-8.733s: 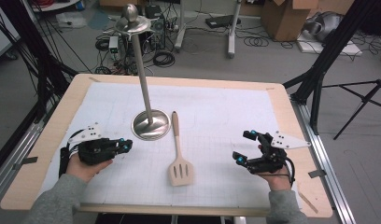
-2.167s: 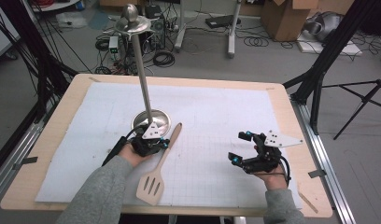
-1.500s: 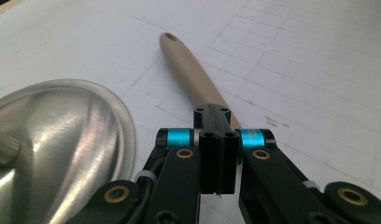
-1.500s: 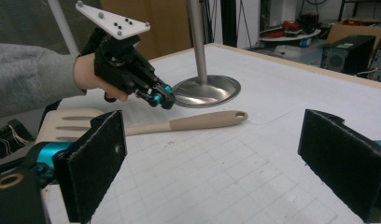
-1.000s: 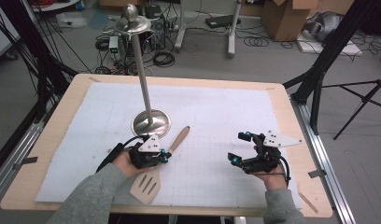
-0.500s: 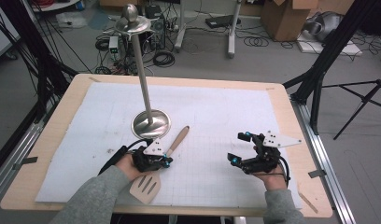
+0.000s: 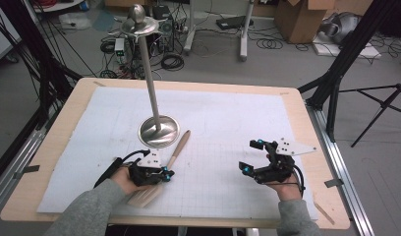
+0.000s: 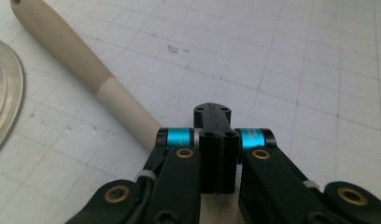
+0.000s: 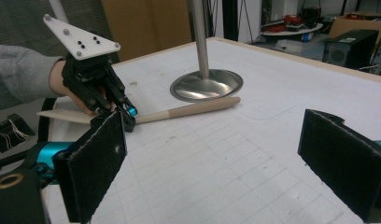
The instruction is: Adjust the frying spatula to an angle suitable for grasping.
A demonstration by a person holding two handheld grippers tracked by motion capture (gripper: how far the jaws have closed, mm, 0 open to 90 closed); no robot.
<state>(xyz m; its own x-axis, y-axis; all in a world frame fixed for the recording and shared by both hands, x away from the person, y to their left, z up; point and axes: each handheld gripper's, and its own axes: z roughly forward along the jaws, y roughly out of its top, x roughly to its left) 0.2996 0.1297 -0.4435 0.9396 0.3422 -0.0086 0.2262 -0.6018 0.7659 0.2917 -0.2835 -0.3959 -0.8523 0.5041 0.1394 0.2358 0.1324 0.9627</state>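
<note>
The left claw (image 7: 165, 175) clamps a wooden spatula (image 7: 176, 150) near its blade, its handle end lying just beside a steel stand (image 7: 158, 132) on the bench (image 7: 306, 123). The right claw (image 7: 250, 156) waits wide open. A careless swing could likely knock the handle against the stand's base.

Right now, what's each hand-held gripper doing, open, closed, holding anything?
Left hand-held gripper: closed on the wooden spatula.
Right hand-held gripper: open, holding nothing.
</note>
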